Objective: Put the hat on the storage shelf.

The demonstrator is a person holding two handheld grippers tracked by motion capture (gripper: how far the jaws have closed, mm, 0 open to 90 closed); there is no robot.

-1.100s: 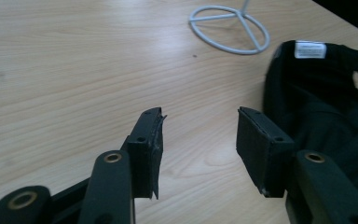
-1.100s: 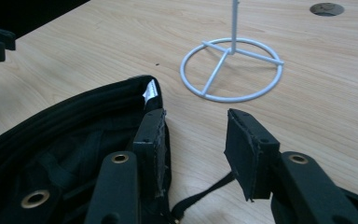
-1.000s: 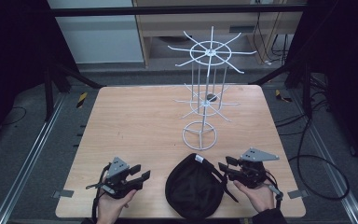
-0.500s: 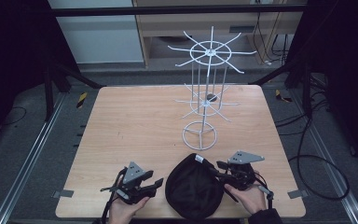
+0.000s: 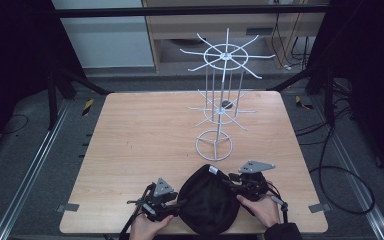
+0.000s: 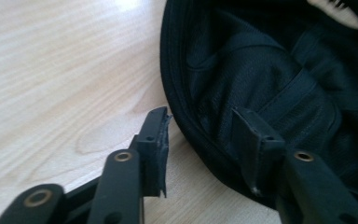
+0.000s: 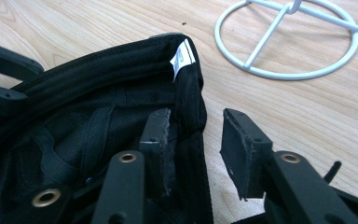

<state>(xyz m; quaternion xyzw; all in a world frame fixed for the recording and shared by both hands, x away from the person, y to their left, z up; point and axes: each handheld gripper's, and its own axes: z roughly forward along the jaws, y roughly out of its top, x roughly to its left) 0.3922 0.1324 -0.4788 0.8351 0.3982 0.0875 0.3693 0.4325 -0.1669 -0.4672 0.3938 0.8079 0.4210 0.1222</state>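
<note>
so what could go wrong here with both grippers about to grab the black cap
1. The left hand-held gripper is open astride the black cap's rim; closing may catch only the thin edge, which could slip out.
2. The right hand-held gripper straddles the rim near the white label; uneven pulls could fold the soft cap.
3. The white wire rack stands just beyond the cap, so lifting forward might knock it.

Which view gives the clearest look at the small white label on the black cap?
The right gripper view: the white label sits sharp on the black cap rim, just beyond the right tool. The high view shows it as a tiny pale speck; the left gripper view catches a blurred sliver at the top edge.
</note>
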